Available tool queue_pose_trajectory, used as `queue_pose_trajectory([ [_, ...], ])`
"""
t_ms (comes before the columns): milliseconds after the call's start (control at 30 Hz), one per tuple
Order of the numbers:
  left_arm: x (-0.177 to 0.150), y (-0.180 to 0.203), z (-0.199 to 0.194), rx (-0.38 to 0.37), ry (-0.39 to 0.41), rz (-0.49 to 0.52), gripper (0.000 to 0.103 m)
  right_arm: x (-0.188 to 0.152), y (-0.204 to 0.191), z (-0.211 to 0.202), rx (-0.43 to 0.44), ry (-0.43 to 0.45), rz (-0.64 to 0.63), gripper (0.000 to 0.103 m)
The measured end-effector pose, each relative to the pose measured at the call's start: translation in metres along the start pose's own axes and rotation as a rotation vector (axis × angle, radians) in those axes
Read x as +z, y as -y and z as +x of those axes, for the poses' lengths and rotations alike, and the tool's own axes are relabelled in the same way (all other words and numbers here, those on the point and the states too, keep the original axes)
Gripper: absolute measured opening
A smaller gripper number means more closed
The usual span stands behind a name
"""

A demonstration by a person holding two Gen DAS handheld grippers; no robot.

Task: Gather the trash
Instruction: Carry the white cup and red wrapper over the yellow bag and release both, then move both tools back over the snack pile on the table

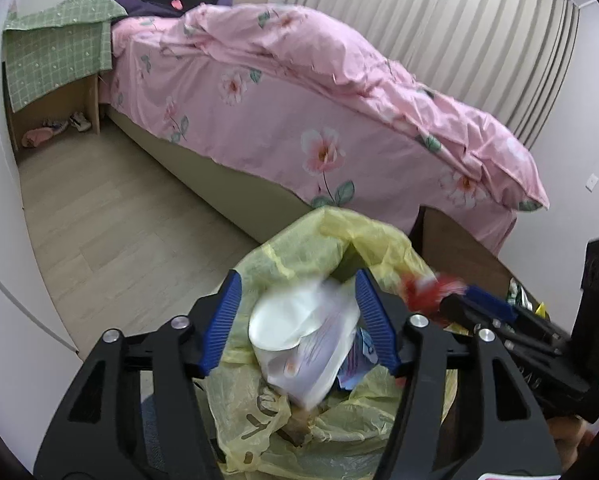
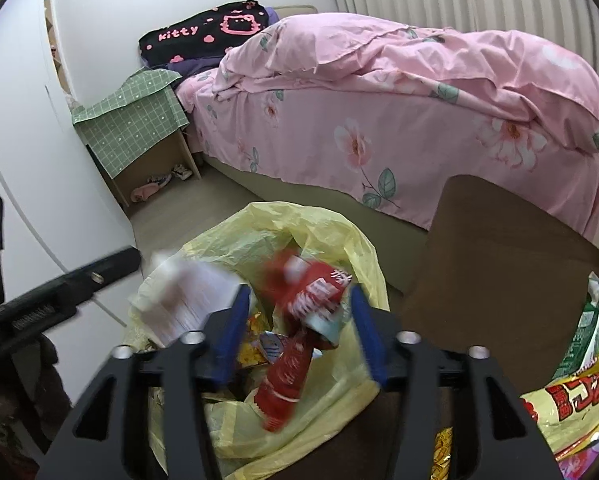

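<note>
Both grippers sit over the yellow trash bag, which stands open on the floor beside the bed with the pink floral duvet. Left gripper: jaws spread, blue pads clear on both sides of a white crumpled paper cup and wrapper; that bundle is motion-blurred, sits between the pads over the bag mouth, no pad pressing on it. Right gripper: jaws also spread, a red snack wrapper with white print is between the pads, blurred, lower end already inside the bag, not pinched. More wrappers lie deeper in the bag, too jumbled to identify. Right wrist view: brown tabletop just right of the bag, with a yellow-red snack packet and a green-white packet at its right edge. Background: nightstand under a green checked cloth, shoes underneath, black Kitty blanket at the head of the bed.
</note>
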State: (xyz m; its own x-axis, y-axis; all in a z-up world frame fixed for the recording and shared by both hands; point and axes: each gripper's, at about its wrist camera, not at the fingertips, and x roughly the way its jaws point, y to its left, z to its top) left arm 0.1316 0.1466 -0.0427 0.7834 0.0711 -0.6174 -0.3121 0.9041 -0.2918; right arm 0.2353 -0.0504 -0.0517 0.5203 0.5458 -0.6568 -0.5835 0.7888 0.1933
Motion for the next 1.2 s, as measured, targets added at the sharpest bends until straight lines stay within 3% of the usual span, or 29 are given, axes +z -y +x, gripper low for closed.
queue_pose_trajectory([
  [167, 0.009, 0.018, -0.021, -0.003, 0.062, 0.062, 0.064, -0.001, 0.004, -0.022, -0.017, 0.044, -0.006, 0.056],
  [300, 0.012, 0.047, -0.047, -0.006, 0.137, 0.157, 0.064, -0.008, 0.017, -0.057, -0.079, 0.095, -0.004, 0.056],
  [433, 0.009, 0.074, -0.062, -0.053, 0.161, 0.192, 0.064, -0.024, 0.042, -0.093, -0.153, 0.135, 0.032, 0.056],
  [567, -0.004, 0.111, -0.068, -0.107, 0.155, 0.269, 0.064, -0.055, 0.073, -0.141, -0.238, 0.179, 0.069, 0.056],
  [733, -0.035, 0.168, -0.06, -0.209, 0.088, 0.385, 0.064, -0.095, 0.099, -0.188, -0.309, 0.214, 0.055, 0.061],
  [900, -0.069, 0.223, -0.048, -0.286, 0.024, 0.498, 0.064, -0.133, 0.122, -0.215, -0.382, 0.173, 0.07, 0.061],
  [1200, -0.097, 0.267, -0.03, -0.312, -0.022, 0.606, 0.064, -0.179, 0.156, -0.24, -0.435, 0.18, 0.146, 0.061],
])
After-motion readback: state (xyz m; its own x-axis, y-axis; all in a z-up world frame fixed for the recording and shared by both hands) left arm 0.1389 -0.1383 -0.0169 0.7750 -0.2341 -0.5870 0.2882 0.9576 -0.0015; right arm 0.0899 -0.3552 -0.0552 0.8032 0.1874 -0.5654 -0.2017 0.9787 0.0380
